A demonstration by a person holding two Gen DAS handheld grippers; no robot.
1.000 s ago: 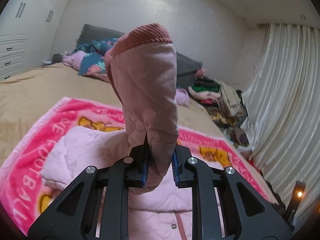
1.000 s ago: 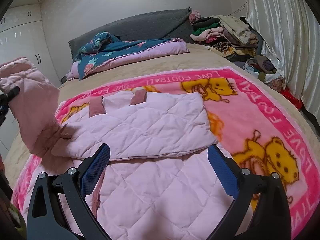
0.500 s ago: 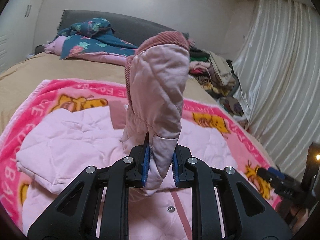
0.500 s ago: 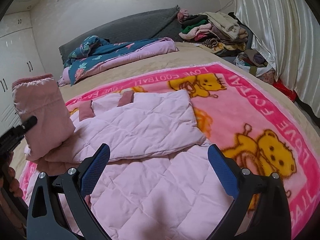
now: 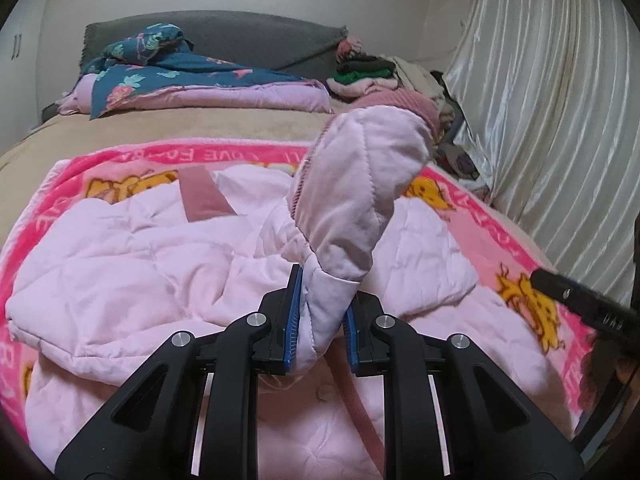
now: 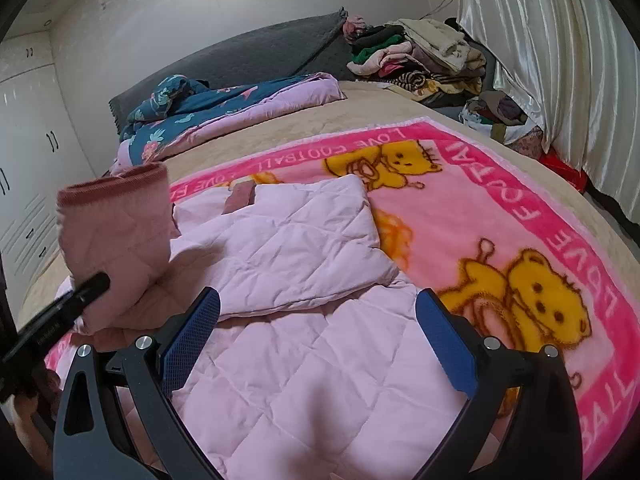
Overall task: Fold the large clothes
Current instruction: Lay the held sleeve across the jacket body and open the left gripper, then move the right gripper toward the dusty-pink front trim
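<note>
A pale pink quilted jacket (image 5: 132,264) lies on a pink teddy-bear blanket (image 6: 520,208) on the bed. One sleeve is folded across the body (image 6: 296,248). My left gripper (image 5: 320,320) is shut on the other sleeve (image 5: 360,184), which stands upright above the jacket, its ribbed darker-pink cuff (image 5: 404,104) on top. The raised sleeve (image 6: 116,232) and the left gripper's tip show in the right wrist view at left. My right gripper (image 6: 316,340) is open and empty, low over the jacket's lower body (image 6: 320,380).
A blue floral quilt (image 6: 224,108) and grey headboard (image 6: 260,56) are at the bed's far end. A pile of clothes (image 6: 420,56) sits at the far right corner. White curtains (image 5: 560,120) hang along the right side; white wardrobes (image 6: 24,160) stand left.
My left gripper has carried the raised sleeve rightward, over the jacket's body. The right gripper stayed open and shifted only slightly.
</note>
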